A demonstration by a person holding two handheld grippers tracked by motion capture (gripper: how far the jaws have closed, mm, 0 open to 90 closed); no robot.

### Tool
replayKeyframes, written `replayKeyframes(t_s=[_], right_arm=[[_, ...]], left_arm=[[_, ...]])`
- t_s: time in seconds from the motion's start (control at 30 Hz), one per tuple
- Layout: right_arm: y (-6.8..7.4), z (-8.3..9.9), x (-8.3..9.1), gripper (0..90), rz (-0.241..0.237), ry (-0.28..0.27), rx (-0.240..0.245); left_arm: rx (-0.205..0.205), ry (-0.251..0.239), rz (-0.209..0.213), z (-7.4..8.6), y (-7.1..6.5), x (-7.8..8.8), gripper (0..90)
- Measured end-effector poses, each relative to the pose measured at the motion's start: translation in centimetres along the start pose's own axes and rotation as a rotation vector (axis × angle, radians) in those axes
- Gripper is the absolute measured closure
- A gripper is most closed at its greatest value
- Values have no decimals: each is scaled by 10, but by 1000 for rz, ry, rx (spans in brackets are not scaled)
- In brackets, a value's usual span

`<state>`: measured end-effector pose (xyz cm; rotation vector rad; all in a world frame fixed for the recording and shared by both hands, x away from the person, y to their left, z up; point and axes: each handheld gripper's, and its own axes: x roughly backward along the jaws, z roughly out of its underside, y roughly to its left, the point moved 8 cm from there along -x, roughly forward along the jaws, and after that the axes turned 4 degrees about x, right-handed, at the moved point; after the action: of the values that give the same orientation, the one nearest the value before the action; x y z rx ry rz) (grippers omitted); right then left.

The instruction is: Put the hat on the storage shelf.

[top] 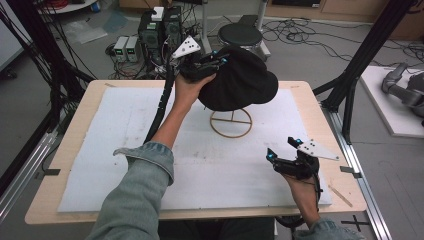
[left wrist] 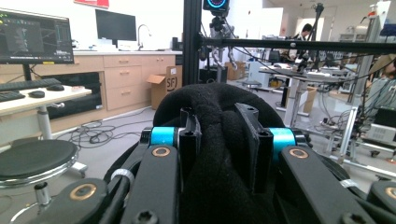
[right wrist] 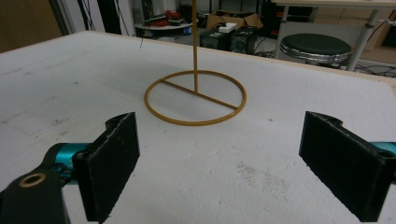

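The black hat (top: pixel 239 80) is pinched in my left hand-held gripper (top: pixel 212 62); the jaws are closed on a bunched fold of its soft fabric, which bulges up between them in the left gripper view (left wrist: pixel 215 140). From that grip the hat hangs out to the gripper's far side, over the yellow wire stand (top: pixel 231 122). The stand's ring base lies flat on the white mat (top: pixel 100 150) just below the hat, and its thin upright post rises from the middle of the ring (right wrist: pixel 195 46).

My right hand-held gripper (top: pixel 283 150) sits low over the mat near the counter's (top: pixel 65 150) near right corner, well apart from the hat. Its jaws stand wide open with nothing between them, and the stand's ring lies ahead of them, in line with the gap.
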<state>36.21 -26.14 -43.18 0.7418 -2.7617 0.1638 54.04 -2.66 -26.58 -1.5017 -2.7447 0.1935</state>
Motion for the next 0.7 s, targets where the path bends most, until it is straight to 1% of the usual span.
replayKeyframes(t_s=[0.07,0.27,0.4,0.53,0.7], right_arm=[[0,0,0,120,-2,-1,8],[0,0,0,120,-3,-3,4],[0,0,0,120,-4,-2,3],[-1,0,0,120,-3,-4,6],[-1,0,-1,120,-5,-1,4]], left_arm=[[0,0,2,1,0,-2,717],[-4,6,7,5,-1,-6,703],[-5,9,1,7,-2,-8,675],[-15,16,-5,9,-2,-10,635],[-5,18,-6,9,-1,-9,578]])
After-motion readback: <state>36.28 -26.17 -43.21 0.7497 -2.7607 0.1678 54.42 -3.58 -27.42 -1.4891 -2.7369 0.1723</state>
